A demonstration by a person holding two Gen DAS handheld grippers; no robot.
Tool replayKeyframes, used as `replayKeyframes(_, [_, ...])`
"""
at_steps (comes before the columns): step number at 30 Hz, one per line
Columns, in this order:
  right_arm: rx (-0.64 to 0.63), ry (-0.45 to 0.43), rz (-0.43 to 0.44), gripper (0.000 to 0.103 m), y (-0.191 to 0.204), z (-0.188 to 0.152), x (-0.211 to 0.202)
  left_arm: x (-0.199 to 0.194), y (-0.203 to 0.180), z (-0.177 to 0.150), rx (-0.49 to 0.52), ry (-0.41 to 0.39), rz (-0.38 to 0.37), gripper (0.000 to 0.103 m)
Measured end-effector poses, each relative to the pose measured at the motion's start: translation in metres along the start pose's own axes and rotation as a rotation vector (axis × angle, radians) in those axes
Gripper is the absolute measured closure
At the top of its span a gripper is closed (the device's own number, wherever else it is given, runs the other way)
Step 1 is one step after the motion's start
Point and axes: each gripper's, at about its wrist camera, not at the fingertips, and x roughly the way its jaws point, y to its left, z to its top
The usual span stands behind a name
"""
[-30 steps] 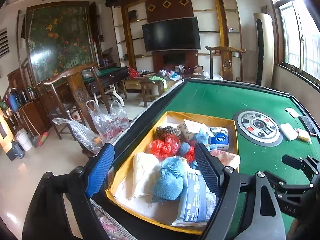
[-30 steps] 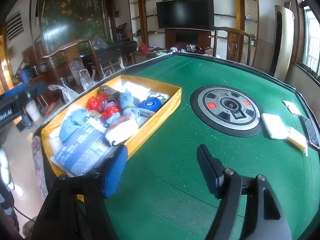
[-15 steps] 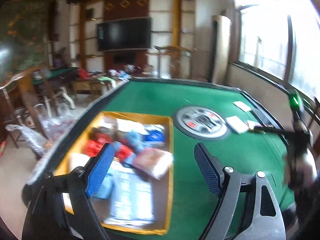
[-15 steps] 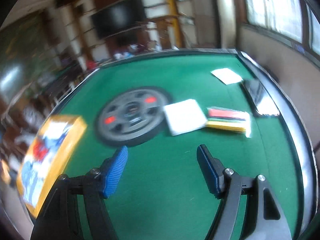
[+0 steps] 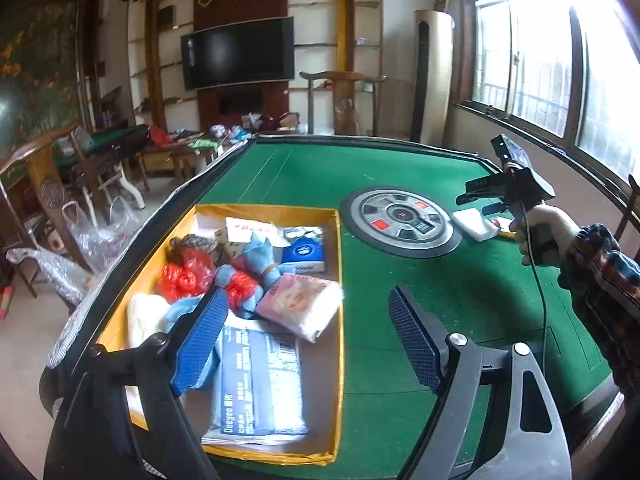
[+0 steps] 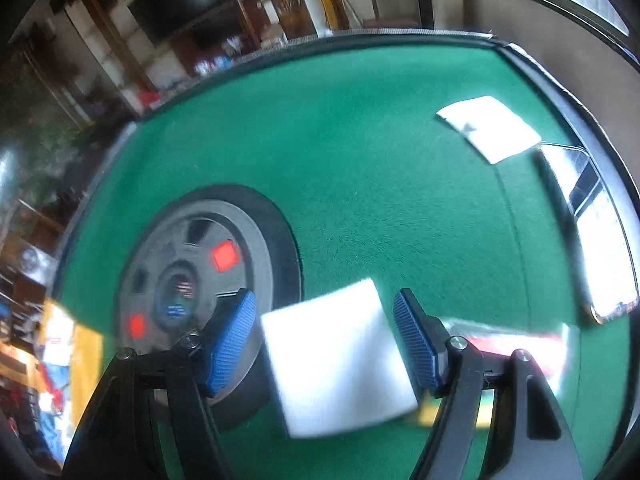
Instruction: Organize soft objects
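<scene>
A yellow box (image 5: 338,280) on the green table holds soft things: a pink tissue pack (image 5: 298,306), a grey-blue pack (image 5: 262,380), red bags (image 5: 186,274), blue cloths (image 5: 260,256). My left gripper (image 5: 308,340) is open and empty above the box's near right side. My right gripper (image 6: 324,340) is open, its fingers either side of a white soft pack (image 6: 340,356) lying on the felt. In the left wrist view that gripper (image 5: 486,200) hovers over the white pack (image 5: 474,224).
A round grey control hub (image 5: 400,220) sits in the table's middle, also in the right wrist view (image 6: 192,296). A red and yellow pack (image 6: 504,344), a white card (image 6: 488,128) and a phone (image 6: 596,232) lie near the right edge. Chairs stand left of the table.
My right gripper has swung right, away from the box, and come down around the white pack. My left gripper has shifted right over the box's near side.
</scene>
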Motion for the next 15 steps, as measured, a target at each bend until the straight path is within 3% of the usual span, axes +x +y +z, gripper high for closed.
replayKeyframes(4, [-0.092, 0.031, -0.061, 0.04, 0.017, -0.014, 0.006, 0.006, 0.008, -0.001, -0.021, 0.02, 0.01, 0.02])
replayKeyframes(10, [-0.189, 0.089, 0.02, 0.041, 0.046, -0.083, -0.023, 0.014, 0.013, -0.001, -0.035, 0.033, -0.007, 0.02])
replayKeyframes(15, [-0.239, 0.137, 0.154, 0.039, 0.071, -0.154, -0.05, 0.004, 0.016, -0.002, -0.041, 0.009, -0.017, 0.02])
